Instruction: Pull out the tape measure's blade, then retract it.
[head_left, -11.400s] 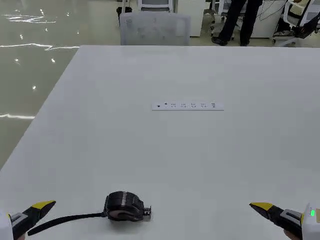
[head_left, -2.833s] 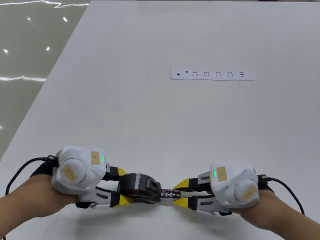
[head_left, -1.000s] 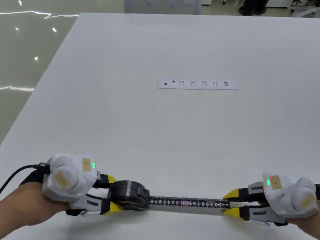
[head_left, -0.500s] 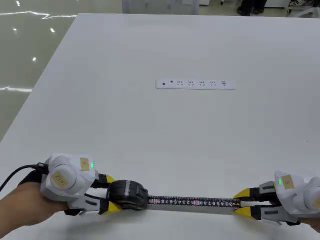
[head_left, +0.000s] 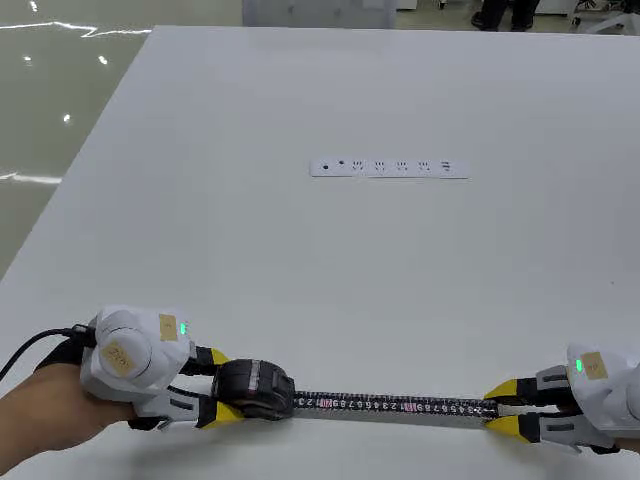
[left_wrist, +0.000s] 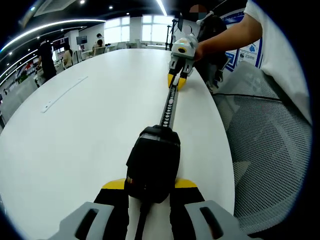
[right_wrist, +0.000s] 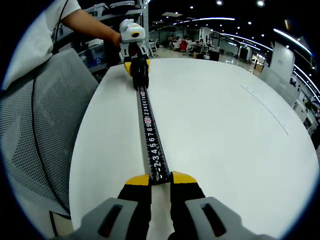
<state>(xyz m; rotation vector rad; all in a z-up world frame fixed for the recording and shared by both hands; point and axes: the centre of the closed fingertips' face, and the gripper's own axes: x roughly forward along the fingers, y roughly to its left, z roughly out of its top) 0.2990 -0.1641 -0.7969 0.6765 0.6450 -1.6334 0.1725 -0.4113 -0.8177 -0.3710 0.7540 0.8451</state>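
Note:
The black tape measure case (head_left: 252, 390) lies near the table's front edge, with my left gripper (head_left: 222, 391) shut on it; its own view has the case (left_wrist: 153, 162) wedged between the yellow-tipped jaws. A black blade with white numerals (head_left: 390, 405) runs out of the case to the right, flat along the table. My right gripper (head_left: 503, 411) is shut on the blade's end. In the right gripper view the blade (right_wrist: 149, 135) stretches from my jaws away to the case (right_wrist: 136, 67). The left gripper view has the blade (left_wrist: 170, 103) reaching to the right gripper (left_wrist: 176, 81).
A white power strip (head_left: 389, 168) lies flat in the middle of the white table (head_left: 300, 260). A grey mesh chair (right_wrist: 40, 115) stands against the table's near edge. A black cable (head_left: 35, 343) trails from my left hand.
My right gripper has moved farther right along the front edge, drawing more blade out of the case. The left gripper and the case have stayed put.

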